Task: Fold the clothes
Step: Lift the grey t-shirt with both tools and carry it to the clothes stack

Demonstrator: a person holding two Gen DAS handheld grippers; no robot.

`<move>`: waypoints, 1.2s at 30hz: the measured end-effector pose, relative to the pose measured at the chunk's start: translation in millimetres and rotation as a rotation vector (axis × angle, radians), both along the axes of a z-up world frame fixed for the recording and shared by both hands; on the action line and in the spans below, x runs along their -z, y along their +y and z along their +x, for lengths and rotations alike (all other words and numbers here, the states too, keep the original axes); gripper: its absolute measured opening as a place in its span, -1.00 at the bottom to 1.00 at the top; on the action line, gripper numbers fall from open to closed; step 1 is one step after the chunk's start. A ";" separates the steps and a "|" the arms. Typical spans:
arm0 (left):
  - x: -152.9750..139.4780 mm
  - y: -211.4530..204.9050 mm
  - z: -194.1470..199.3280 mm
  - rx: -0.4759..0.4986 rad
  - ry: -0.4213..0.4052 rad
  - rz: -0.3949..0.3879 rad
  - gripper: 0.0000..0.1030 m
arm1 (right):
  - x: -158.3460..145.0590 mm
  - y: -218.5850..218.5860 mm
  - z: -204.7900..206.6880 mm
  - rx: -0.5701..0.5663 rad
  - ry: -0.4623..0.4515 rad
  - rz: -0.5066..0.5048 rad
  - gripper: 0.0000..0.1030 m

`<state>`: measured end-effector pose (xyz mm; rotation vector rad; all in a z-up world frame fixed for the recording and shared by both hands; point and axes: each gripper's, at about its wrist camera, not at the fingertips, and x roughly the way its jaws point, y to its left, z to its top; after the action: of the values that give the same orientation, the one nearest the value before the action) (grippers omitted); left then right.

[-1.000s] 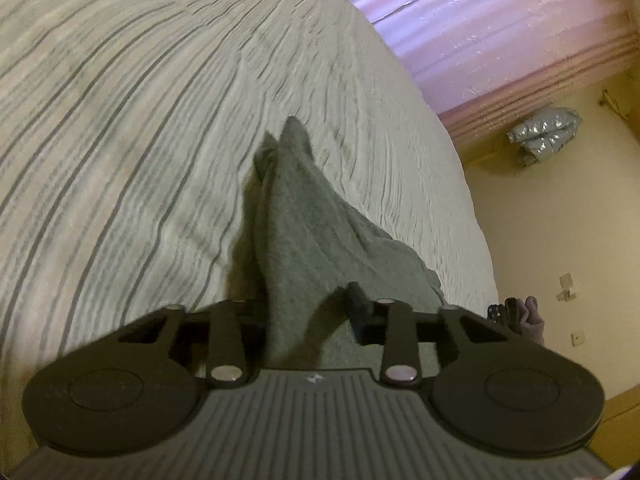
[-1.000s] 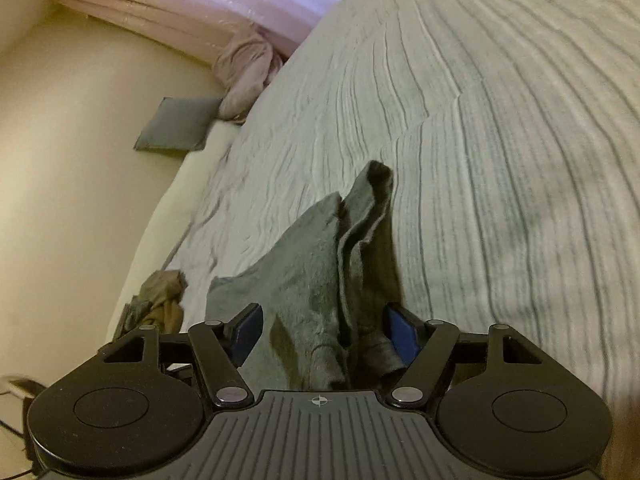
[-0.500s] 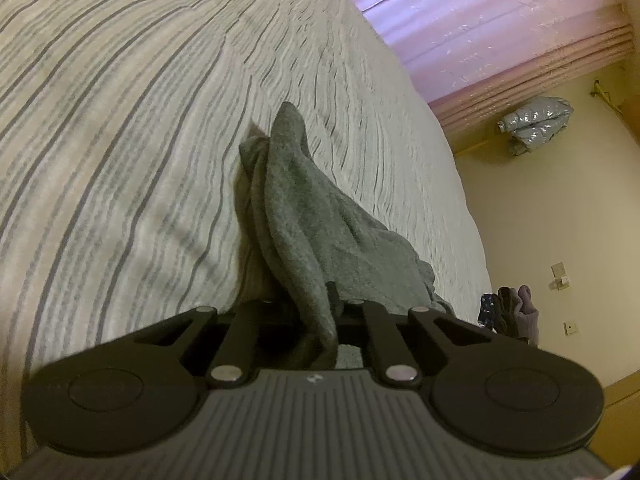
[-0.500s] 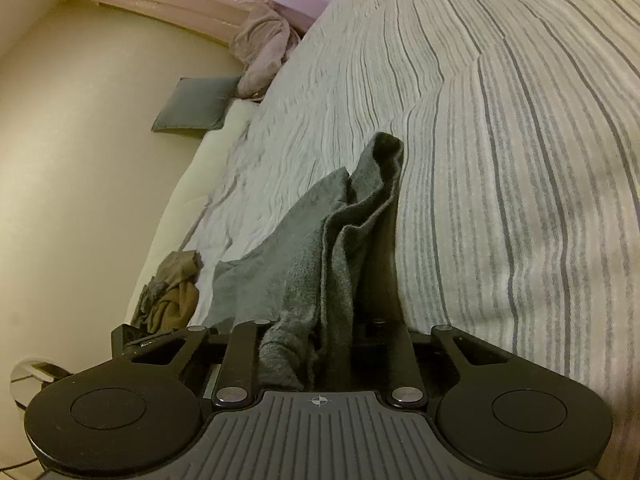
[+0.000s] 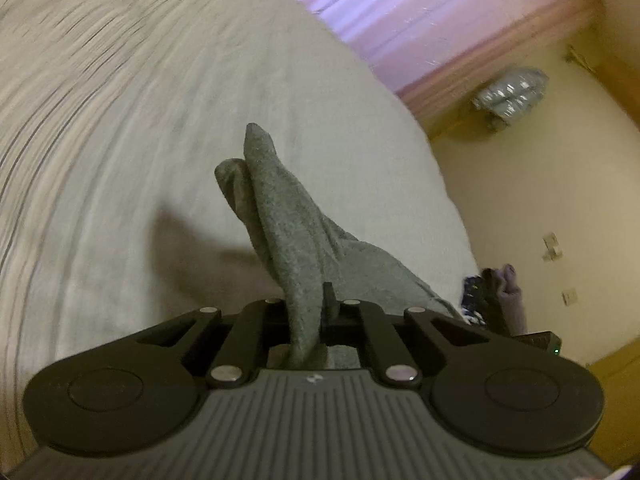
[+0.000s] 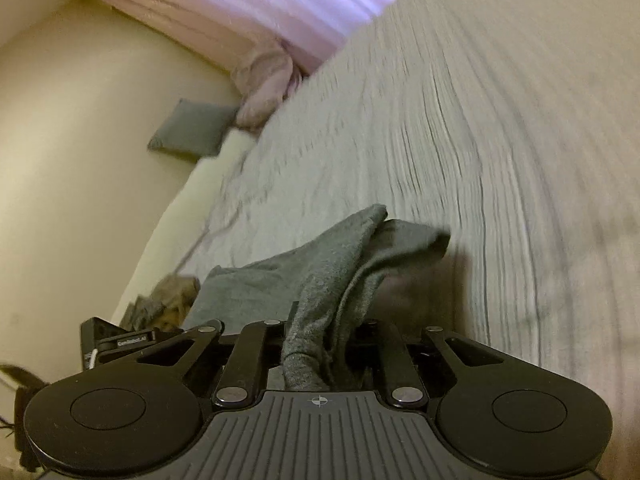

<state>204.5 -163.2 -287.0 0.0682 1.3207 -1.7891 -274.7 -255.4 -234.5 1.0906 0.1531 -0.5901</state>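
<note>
A: Start at the jaws. How do they stand?

B: Both pairs are together, each clamped on the same grey garment [image 5: 296,240]. The left gripper [image 5: 310,312] pinches a bunched edge; the right gripper [image 6: 320,336] pinches another, where the cloth [image 6: 320,276] gathers into a ridge between its fingers.

A: And which way does the garment run from them?

B: Straight ahead, out along the fingers in both views. Its long axis points away from the person, toward the far side of the bed [image 5: 120,120]. It is lifted: a shadow falls on the cover beside it, and its far end seems to hang clear of the cover.

A: Which hand is nearer it?

B: Neither; both hold it. In the right view the left tool [image 6: 116,338] shows low at the left edge, so the two sit near each other with the cloth slung between.

A: So what does a fold turn on?

B: My guess: carrying both held edges the same way along that axis. The blur hides how the far end lies.
</note>
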 end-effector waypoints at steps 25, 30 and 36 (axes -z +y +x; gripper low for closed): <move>-241.7 -141.8 -504.0 0.759 0.157 -0.072 -0.91 | -242.5 187.8 -385.4 0.863 0.050 -0.092 -0.73; -234.2 -177.3 -615.5 0.746 0.137 -0.051 -0.91 | -235.3 138.7 -484.0 0.878 0.068 -0.081 -0.73; -223.1 -225.9 -718.3 0.727 0.111 -0.064 -0.91 | -226.8 80.3 -586.0 0.873 0.095 -0.080 -0.73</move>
<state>-513.7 -389.1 -63.8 0.4698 1.4200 -2.4657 -860.7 -175.1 -7.7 1.0245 -0.2842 -1.4155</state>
